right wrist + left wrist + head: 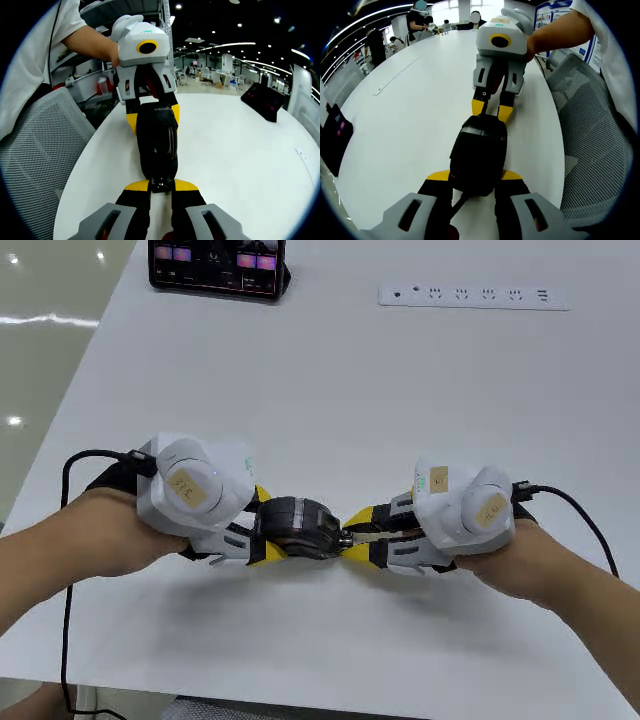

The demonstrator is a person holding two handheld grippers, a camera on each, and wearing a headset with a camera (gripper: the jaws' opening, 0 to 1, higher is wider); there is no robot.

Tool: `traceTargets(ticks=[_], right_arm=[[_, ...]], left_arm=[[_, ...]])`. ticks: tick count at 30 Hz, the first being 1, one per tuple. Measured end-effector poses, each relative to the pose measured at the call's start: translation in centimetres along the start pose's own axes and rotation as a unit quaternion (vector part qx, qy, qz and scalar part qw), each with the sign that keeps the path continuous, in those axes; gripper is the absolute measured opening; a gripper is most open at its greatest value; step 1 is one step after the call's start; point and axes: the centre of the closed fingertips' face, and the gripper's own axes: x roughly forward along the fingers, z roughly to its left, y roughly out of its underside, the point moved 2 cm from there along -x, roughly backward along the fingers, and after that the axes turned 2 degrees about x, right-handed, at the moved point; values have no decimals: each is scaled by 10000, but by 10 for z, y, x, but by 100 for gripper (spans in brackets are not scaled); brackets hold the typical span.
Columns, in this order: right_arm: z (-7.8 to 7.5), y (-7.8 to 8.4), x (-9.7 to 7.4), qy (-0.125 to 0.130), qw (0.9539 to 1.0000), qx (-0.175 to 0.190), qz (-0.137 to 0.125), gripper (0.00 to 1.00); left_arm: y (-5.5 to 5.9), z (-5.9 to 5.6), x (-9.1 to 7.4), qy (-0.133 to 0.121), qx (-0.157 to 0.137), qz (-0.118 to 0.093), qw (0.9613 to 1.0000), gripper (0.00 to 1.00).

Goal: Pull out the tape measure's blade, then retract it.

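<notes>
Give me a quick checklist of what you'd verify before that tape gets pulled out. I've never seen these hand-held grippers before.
1. Left hand-held gripper clamped on the tape measure: ok, a jaw sits on each side of the case.
2. Right hand-held gripper shut on the blade tip: ok, it looks pinched at the case mouth.
3. Grippers lined up facing each other: ok.
4. Table free along the pull path: ok, bare surface around both hands.
5. Power strip and tablet out of the way: ok, both lie at the far edge.
6. Whether the blade is locked: cannot tell.
</notes>
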Motion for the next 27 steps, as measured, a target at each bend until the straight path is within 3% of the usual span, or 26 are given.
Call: traceTargets(ticks=[5, 19, 27], right_arm=[[-1, 0, 1, -45, 9999, 121, 20, 12], [3, 1, 0, 56, 9998, -54, 188, 10], [1, 1, -1, 85, 9998, -42, 176, 9]], left_arm=[[0, -1, 0, 5, 7, -2, 10000, 27], [1, 0, 0, 14, 217, 34, 9998, 26], [1, 0, 0, 13, 152, 16, 9999, 26]])
